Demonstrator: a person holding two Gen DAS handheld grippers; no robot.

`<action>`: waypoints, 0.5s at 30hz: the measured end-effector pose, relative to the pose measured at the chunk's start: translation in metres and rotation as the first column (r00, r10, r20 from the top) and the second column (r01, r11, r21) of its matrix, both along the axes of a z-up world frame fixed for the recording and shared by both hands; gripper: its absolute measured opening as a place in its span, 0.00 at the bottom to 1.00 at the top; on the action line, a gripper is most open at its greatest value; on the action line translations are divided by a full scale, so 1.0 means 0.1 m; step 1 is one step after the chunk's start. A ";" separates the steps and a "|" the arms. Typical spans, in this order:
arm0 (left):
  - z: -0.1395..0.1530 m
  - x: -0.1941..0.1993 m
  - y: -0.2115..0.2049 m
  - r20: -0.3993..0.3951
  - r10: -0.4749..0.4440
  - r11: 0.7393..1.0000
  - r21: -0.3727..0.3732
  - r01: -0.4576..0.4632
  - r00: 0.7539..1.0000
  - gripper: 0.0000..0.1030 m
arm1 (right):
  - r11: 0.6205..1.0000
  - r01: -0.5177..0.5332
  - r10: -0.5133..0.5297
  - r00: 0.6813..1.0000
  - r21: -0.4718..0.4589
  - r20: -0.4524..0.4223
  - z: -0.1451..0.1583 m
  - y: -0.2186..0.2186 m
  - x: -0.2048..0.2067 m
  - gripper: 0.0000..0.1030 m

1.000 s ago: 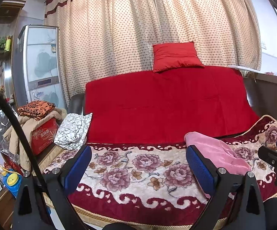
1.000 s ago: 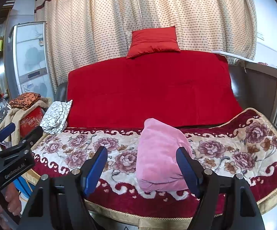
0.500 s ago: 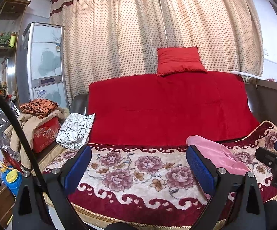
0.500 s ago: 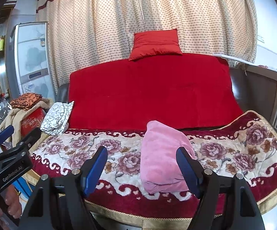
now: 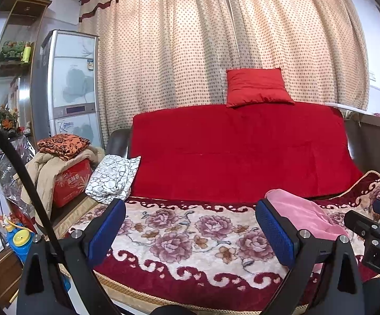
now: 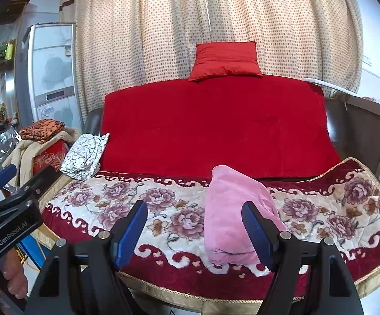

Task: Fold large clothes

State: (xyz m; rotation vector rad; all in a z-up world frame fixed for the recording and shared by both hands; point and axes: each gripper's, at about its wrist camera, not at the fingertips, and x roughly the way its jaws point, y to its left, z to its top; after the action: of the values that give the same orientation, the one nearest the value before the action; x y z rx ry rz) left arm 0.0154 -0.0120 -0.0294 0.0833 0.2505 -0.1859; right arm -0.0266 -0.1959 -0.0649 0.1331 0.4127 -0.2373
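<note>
pink garment, folded, beyond open right tongs

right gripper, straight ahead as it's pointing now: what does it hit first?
Most likely the red sofa backrest cover. The right gripper, open and empty, points level above the floral seat blanket. The folded pink garment lies low and slightly right of its line. Depth is unclear through the fisheye.

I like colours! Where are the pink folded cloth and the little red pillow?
Pink folded plush cloth [image 6: 232,210], right wrist view, middle of its top face.
Small red square pillow [image 6: 225,61], right wrist view, its centre.
</note>
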 end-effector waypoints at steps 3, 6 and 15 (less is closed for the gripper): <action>0.00 0.01 0.01 -0.001 0.005 1.000 0.003 -0.005 1.000 0.96 | 1.000 0.003 -0.003 1.000 0.002 -0.008 -0.03 -0.01 0.02 0.75; 0.00 0.01 0.01 -0.003 0.004 1.000 0.003 -0.004 1.000 0.96 | 1.000 0.004 -0.004 1.000 0.011 -0.010 -0.04 -0.01 0.03 0.75; 0.00 -0.02 -0.01 0.004 -0.012 1.000 0.011 0.012 1.000 0.96 | 1.000 0.005 -0.005 1.000 0.006 0.005 -0.02 0.00 -0.01 0.75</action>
State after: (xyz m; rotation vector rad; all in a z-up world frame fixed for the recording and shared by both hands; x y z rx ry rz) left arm 0.0135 -0.0133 -0.0293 0.0962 0.2474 -0.1967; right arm -0.0271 -0.1960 -0.0667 0.1409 0.4079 -0.2407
